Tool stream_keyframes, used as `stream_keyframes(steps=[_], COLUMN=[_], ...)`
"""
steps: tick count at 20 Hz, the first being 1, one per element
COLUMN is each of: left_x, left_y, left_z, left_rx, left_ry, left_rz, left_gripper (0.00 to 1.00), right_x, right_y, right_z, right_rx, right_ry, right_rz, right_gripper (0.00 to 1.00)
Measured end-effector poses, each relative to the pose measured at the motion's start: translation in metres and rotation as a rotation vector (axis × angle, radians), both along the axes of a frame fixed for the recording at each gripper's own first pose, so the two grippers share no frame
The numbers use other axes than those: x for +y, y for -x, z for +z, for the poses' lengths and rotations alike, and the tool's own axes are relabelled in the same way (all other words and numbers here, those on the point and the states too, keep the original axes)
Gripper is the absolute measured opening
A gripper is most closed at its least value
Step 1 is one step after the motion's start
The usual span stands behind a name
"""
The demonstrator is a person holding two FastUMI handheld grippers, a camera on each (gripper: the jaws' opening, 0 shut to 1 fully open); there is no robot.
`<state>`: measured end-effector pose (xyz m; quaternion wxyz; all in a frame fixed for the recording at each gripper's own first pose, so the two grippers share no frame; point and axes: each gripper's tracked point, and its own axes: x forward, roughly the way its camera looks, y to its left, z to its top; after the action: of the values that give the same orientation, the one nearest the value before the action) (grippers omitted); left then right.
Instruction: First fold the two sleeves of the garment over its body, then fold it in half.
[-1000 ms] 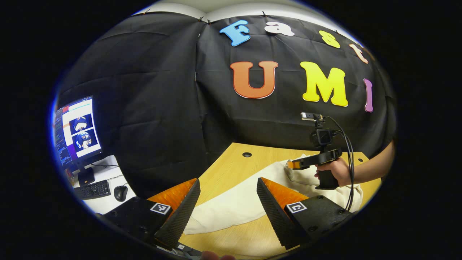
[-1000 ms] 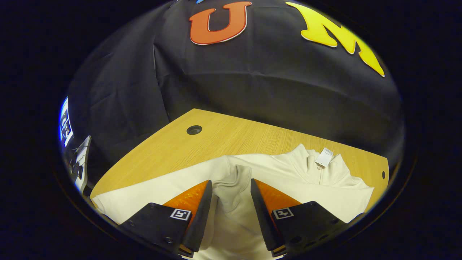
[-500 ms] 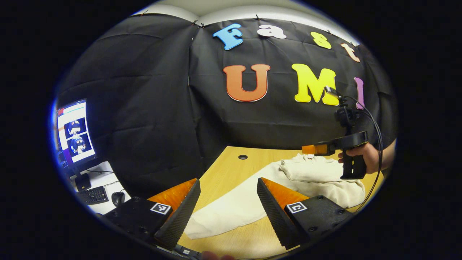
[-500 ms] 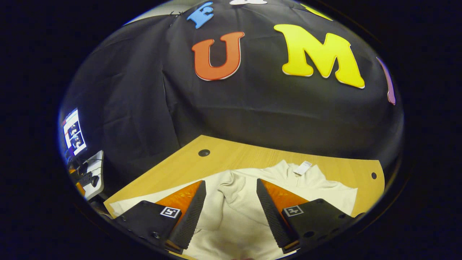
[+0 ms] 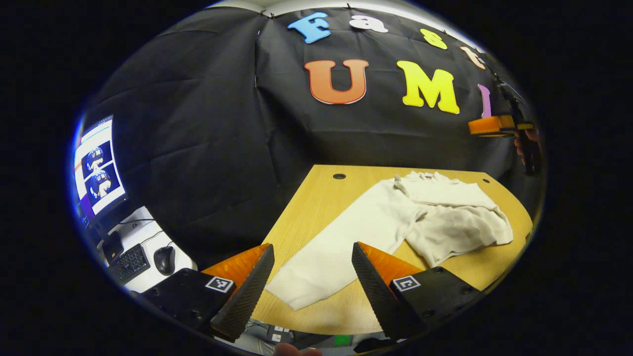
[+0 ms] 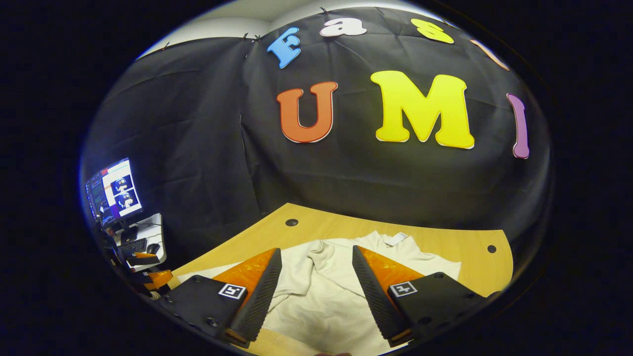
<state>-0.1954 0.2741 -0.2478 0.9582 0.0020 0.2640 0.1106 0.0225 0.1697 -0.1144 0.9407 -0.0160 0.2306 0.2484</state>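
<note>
Both views are evenly lit from overhead, with only soft shadows cast on the surface (image 5: 316,207). Straight lines are bent strongly toward the edges by fisheye distortion. A bright monitor (image 5: 96,165) is seen glowing at the left edge.

Left tongs (image 5: 312,277), lower frame: two wedge-shaped fingers with ridged inner faces, each on a black mount with screws and a square black-and-white marker. Right tongs (image 6: 316,284), lower frame: same build. Both pairs stand parted.
</note>
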Motion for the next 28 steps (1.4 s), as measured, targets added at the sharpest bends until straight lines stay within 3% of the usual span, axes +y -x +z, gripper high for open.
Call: stream_keyframes(steps=[6,12,15,20,22,23,24,25,28], left_x=[0.017,0.03,0.028,0.022,0.013,0.013,0.013,0.012,0.012], left_y=[0.01,0.016,0.016,0.016,0.012,0.012,0.009,0.008,0.008], left_z=[-0.072,-0.112,-0.115,-0.116,-0.117,-0.118,-0.118,-0.117,-0.116], left_rx=[0.12,0.208,0.222,0.252,0.266,0.275,0.279,0.281,0.308], left_ry=[0.005,0.101,0.167,0.172,0.196,0.204,0.215,0.225,0.222], left_rz=[-0.093,-0.092,-0.082,-0.097,-0.117,-0.114,-0.104,-0.09,-0.081], left_gripper=[1.0,1.0,1.0,0.95,0.81,0.48,0.44,0.29,0.15], right_x=[-0.027,-0.037,-0.034,-0.027,-0.028,-0.029,-0.032,-0.035,-0.047], right_y=[0.012,0.024,0.026,0.031,0.032,0.032,0.033,0.032,0.034], right_z=[0.011,0.007,0.005,-0.001,-0.002,-0.002,-0.002,-0.001,-0.003], right_rx=[-0.003,0.031,0.048,0.075,0.074,0.075,0.076,0.076,0.087], right_ry=[0.025,0.036,0.022,0.001,0.005,0.005,0.004,-0.001,-0.016], right_rz=[-0.054,-0.088,-0.096,-0.097,-0.097,-0.098,-0.102,-0.109,-0.137], right_gripper=[0.89,0.89,0.89,0.89,0.89,0.89,0.89,0.89,0.89])
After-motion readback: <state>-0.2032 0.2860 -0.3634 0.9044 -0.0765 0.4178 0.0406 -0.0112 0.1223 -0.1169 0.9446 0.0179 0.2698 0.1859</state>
